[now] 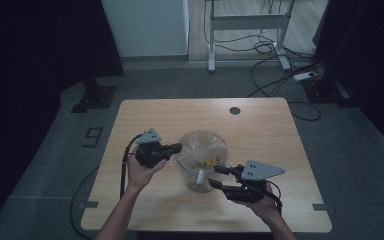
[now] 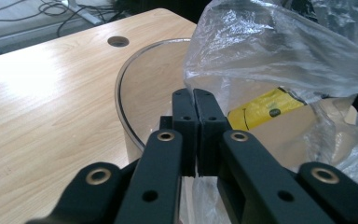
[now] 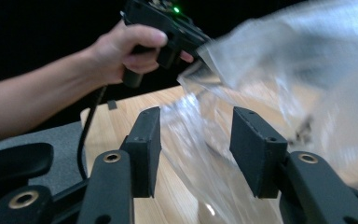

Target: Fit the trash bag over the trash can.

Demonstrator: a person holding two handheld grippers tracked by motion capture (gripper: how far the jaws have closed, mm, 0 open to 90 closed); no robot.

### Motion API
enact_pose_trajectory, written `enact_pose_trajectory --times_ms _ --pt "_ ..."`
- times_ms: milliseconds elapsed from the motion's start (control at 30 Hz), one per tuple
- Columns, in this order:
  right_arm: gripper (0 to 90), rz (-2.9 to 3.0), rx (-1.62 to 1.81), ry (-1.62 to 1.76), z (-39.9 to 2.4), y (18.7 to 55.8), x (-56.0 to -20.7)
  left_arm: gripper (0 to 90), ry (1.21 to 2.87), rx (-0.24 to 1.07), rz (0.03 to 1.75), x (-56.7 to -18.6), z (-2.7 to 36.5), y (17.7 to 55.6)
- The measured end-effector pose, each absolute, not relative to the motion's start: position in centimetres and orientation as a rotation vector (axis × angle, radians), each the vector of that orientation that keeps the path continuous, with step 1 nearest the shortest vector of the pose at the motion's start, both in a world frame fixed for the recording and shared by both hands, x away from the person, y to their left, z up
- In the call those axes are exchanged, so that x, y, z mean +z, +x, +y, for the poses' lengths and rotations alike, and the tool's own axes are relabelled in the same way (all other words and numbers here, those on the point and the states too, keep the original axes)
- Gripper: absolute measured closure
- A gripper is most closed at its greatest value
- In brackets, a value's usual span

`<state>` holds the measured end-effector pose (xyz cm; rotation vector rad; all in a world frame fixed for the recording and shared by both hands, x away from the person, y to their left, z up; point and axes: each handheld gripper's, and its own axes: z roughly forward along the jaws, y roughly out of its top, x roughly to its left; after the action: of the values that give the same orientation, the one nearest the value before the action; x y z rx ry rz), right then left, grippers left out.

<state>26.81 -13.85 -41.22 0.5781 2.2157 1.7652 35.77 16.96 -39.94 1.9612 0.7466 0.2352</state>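
A clear round container [image 1: 198,183] stands on the wooden table [image 1: 150,116] with a clear plastic bag [image 1: 203,148] bulging up out of it. A yellow packet [image 1: 207,161] lies inside the bag. My left gripper [image 1: 178,147] is at the bag's left edge, jaws pressed together on the film. In the left gripper view the shut left gripper [image 2: 196,100] sits over the container rim [image 2: 121,84], with the bag [image 2: 270,51] and yellow packet [image 2: 265,109] just beyond. My right gripper [image 1: 219,177] is at the container's right side. In the right gripper view the right gripper [image 3: 196,116] stands open, bag film [image 3: 284,70] hanging loose between its jaws.
A round cable hole [image 1: 235,110] is in the table's far side. Beyond the table are a white desk frame [image 1: 247,22], loose cables [image 1: 265,47] and a power strip [image 1: 305,76] on the floor. Dark curtains flank both sides.
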Motion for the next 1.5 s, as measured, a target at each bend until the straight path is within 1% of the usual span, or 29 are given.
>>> enact_pose_trajectory --times_ms 100,233,267,367,400,533,633,900,1000,1167,1333,1500 --pt "48.3 2.251 1.749 0.573 -12.6 27.1 -40.7 89.7 1.957 0.231 0.754 -39.9 16.7 36.0" --pt "48.4 2.274 1.736 0.588 -11.3 27.9 -41.4 89.8 1.957 0.225 0.767 -40.0 16.6 36.3" --pt "50.2 2.284 1.732 0.596 -11.0 28.2 -41.8 89.8 1.959 0.226 0.769 -40.0 16.6 36.3" --pt "64.5 2.304 1.713 0.574 -10.5 28.4 -42.5 89.8 1.962 0.233 0.775 -40.0 16.8 36.4" --pt "67.9 2.314 1.713 0.563 -10.5 28.4 -42.7 89.9 1.961 0.234 0.782 -40.1 16.8 36.6" --pt "74.6 2.366 1.667 0.527 -10.2 28.1 -43.3 89.9 1.955 0.229 0.805 -40.2 17.1 37.0" --pt "75.8 2.394 1.635 0.501 -10.1 27.8 -43.8 89.9 1.955 0.224 0.813 -40.4 17.2 37.1" --pt "75.3 2.46 1.569 0.543 -10.7 28.0 -46.6 89.8 1.95 0.214 0.841 -40.8 17.6 37.6" --pt "73.9 2.467 1.56 0.592 -11.2 28.4 -47.6 89.8 1.949 0.206 0.846 -41.0 17.7 37.8" --pt "68.8 2.457 1.559 0.628 -11.7 28.6 -48.3 89.8 1.947 0.199 0.851 -41.1 17.7 37.9" --pt "61.0 2.362 1.63 0.59 -12.5 27.0 -46.5 89.8 1.939 0.201 0.846 -41.0 17.8 37.8" --pt "58.3 2.209 1.684 0.568 -13.8 25.6 -43.4 89.8 1.936 0.204 0.842 -40.9 17.8 37.6"
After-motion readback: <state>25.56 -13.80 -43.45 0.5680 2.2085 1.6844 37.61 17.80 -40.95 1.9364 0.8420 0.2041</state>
